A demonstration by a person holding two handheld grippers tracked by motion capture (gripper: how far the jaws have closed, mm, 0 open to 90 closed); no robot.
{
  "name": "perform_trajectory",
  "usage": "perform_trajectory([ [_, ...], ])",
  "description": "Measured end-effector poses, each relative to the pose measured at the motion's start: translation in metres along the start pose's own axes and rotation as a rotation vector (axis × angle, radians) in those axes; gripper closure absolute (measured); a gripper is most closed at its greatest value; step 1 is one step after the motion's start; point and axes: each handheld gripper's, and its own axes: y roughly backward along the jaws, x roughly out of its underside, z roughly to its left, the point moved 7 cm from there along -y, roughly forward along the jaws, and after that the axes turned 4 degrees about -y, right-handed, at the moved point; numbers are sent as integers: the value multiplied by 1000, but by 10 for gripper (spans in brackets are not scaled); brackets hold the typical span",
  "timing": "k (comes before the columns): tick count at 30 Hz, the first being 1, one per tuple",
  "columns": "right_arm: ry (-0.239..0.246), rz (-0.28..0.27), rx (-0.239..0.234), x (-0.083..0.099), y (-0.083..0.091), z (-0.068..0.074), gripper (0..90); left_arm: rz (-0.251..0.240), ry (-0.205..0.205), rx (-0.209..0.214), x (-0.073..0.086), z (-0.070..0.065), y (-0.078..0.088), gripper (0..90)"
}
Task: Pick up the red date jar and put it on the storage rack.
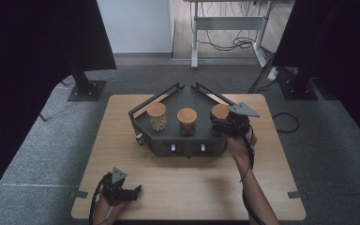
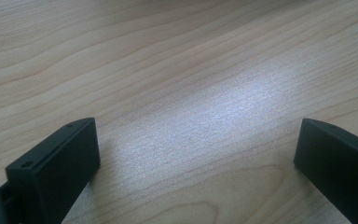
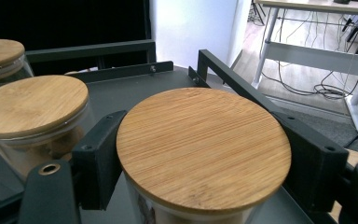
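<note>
Right tongs (image 1: 221, 123) are clamped on the right-hand jar (image 1: 219, 112) in the dark tray (image 1: 187, 96), and up close the right gripper view shows both jaws pressed against the jar's (image 3: 203, 144) bamboo lid rim, with the middle jar (image 3: 30, 105) just beside it. Left tongs (image 1: 137, 190) rest near the worktop's (image 1: 178, 178) front edge, well apart; the left gripper view shows their jaws spread wide over bare wood (image 2: 177, 93).
</note>
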Motion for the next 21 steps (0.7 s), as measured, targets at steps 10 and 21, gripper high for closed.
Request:
perform_trajectory([
  [10, 4, 13, -3, 5, -7, 2, 226, 0, -2, 2, 0, 0, 0, 0],
  [21, 15, 18, 9, 12, -9, 2, 225, 0, -3, 2, 0, 0, 0, 0],
])
